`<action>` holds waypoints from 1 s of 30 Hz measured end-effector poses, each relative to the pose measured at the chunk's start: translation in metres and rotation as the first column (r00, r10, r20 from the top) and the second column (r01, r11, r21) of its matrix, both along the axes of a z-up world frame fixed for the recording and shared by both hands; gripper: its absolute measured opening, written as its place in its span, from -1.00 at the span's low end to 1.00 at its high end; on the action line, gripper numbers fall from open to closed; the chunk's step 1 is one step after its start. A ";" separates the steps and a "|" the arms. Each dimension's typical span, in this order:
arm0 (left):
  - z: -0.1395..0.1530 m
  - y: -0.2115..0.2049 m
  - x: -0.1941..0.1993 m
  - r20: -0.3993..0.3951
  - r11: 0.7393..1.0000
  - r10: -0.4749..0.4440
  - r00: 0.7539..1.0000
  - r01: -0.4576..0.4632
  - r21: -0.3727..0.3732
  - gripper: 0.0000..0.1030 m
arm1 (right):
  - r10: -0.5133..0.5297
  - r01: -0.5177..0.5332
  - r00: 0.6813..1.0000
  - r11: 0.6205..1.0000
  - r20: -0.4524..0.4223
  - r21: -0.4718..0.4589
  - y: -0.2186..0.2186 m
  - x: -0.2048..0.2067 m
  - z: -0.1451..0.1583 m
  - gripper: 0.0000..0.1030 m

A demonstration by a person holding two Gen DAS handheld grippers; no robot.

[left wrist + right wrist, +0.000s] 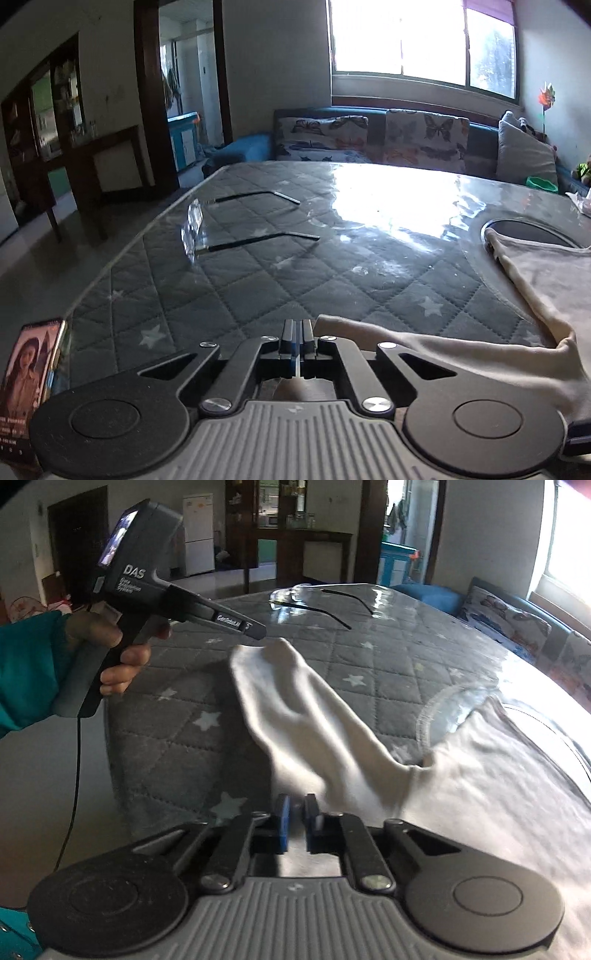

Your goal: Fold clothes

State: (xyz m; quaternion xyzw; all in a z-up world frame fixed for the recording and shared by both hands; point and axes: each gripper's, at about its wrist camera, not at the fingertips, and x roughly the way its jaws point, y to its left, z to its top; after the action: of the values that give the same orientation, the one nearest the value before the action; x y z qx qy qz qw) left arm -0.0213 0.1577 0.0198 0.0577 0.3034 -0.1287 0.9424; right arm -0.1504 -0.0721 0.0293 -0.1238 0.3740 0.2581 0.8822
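Observation:
A white T-shirt [480,775] lies on the quilted grey table top, its body at the right and one sleeve [295,709] lifted to the left. In the right wrist view the left gripper [264,635] reaches the sleeve's end and holds it up. In the left wrist view the left gripper [298,332] has its jaws together, with the sleeve cloth [424,350] running off to the right. My right gripper [295,805] is slightly apart at the sleeve's lower edge, with blurred cloth at its tips.
Clear safety glasses [295,594] lie at the far side of the table and show in the left wrist view [229,225]. A phone [29,384] stands at the near left edge. A sofa [406,136] with cushions sits beyond the table under the window.

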 end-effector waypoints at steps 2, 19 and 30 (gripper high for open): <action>0.002 0.003 -0.001 -0.010 0.999 -0.017 1.000 0.016 -0.037 -0.88 | 0.023 -0.023 1.000 1.000 -0.003 0.008 0.003 -0.002 0.000 -0.91; -0.010 -0.023 0.014 -0.036 0.998 -0.064 0.997 0.065 0.014 -0.89 | -0.015 0.015 0.999 1.000 0.033 0.022 0.015 0.011 -0.003 -0.92; -0.014 -0.016 0.010 -0.013 0.997 0.005 1.000 -0.003 0.076 -0.86 | -0.009 0.008 1.000 0.992 0.012 0.123 -0.012 -0.002 0.005 -0.67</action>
State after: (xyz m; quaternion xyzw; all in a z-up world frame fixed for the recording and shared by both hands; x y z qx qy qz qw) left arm -0.0109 0.1418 0.0054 0.0920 0.3145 -0.1156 0.9377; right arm -0.1528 -0.0843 0.0344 -0.0693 0.3523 0.2760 0.8916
